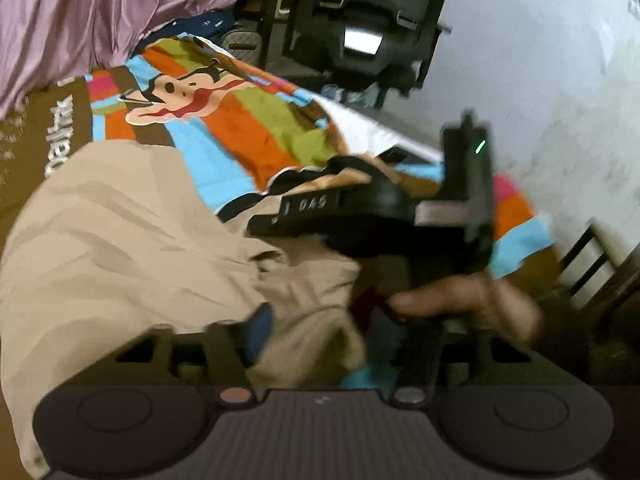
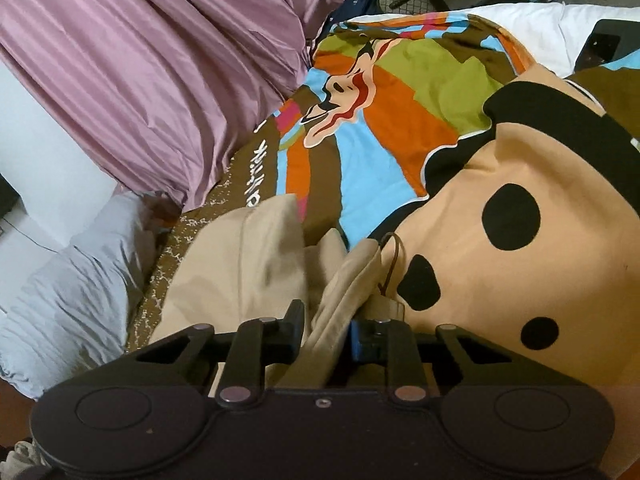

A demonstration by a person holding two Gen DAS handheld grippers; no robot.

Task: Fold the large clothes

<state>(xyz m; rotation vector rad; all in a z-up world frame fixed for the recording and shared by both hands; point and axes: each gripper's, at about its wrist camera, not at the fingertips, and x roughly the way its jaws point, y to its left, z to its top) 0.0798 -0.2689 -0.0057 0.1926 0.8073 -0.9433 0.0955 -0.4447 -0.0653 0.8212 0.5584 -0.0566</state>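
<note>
Ahead of the tongs lies a striped cartoon bedspread; a mauve curtain hangs left, a grey pillow beneath.

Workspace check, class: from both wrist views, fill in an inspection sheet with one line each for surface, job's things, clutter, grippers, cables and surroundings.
Surface: bed under a colourful cartoon bedspread, creased.
Job's things: beige garment bunched on the bedspread, with a brown cord and tag.
Clutter: grey pillow at the bed's edge; dark bags beyond the bed.
Grippers: right gripper closed on a fold of the garment; left gripper open over the cloth, gripping nothing; a hand holds the right one.
Cables: nothing seen.
Surroundings: mauve curtain, white wall, dark chair.
</note>
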